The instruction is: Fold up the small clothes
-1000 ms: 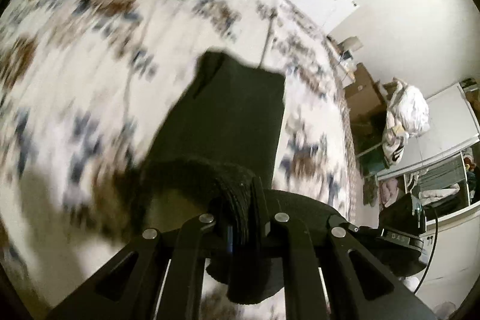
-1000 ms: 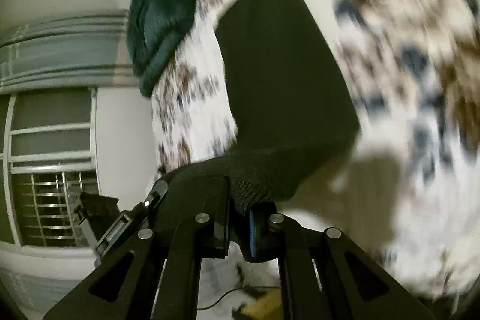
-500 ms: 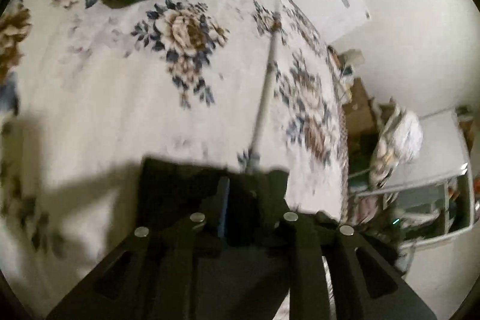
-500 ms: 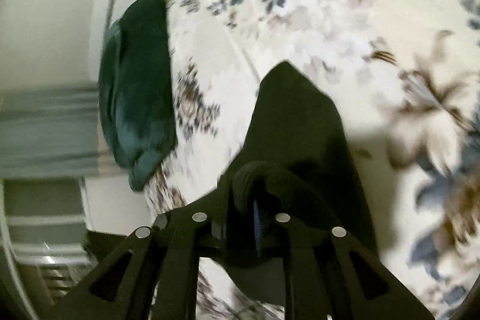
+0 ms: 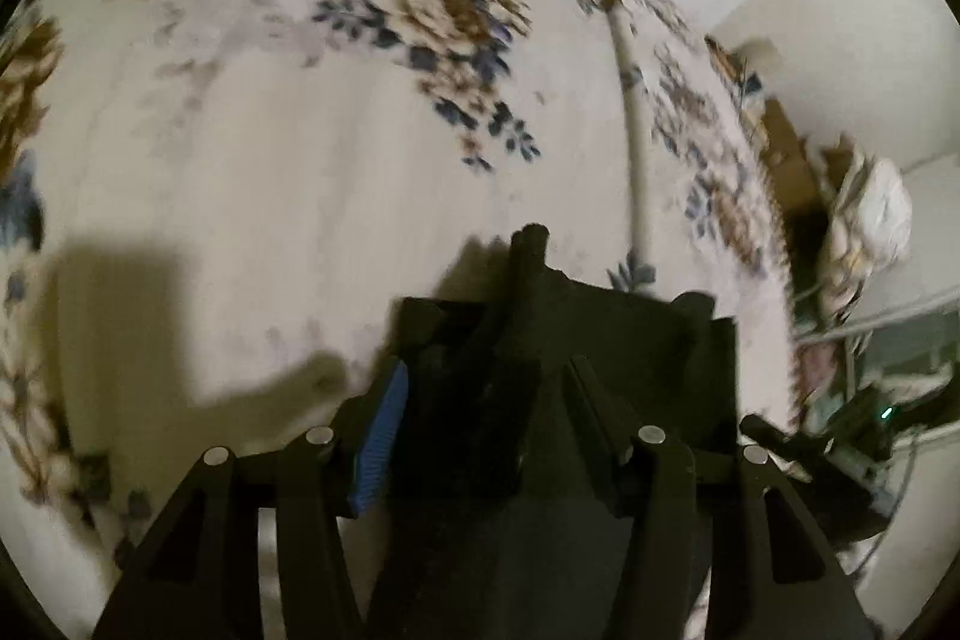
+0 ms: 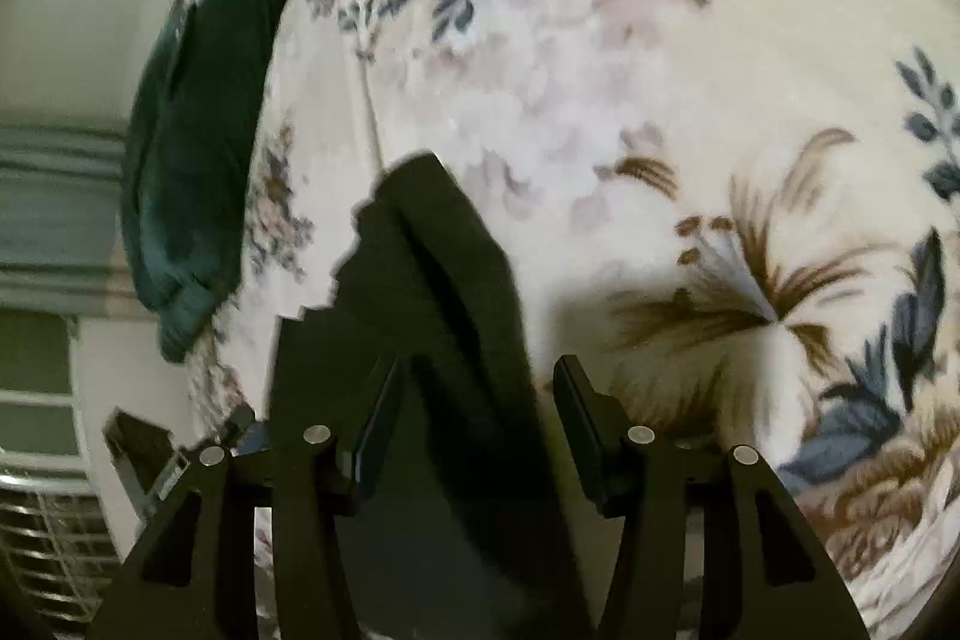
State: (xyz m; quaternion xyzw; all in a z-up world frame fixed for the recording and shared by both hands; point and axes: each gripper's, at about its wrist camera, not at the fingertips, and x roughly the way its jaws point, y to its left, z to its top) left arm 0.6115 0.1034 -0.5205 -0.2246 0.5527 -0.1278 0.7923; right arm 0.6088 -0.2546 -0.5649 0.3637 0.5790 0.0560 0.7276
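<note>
Release | right gripper (image 6: 474, 424) and left gripper (image 5: 474, 400) jaws now wide apart, holding nothing | small black knit garment (image 6: 432, 280) dropped flat at 6 o'clock on white floral bedspread (image 6: 660, 70) | fold laid.

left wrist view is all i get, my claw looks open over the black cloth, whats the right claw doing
Observer: The right claw is open as well, with the black cloth lying loose between its fingers.
Operator: is the cloth flat on that side
Observer: Not quite. In the right wrist view a raised fold runs along it toward a narrow end resting on the floral bedspread.
Operator: whats past the bed edge over there
Observer: A barred window shows beyond that edge, below the dark green bundle.
</note>
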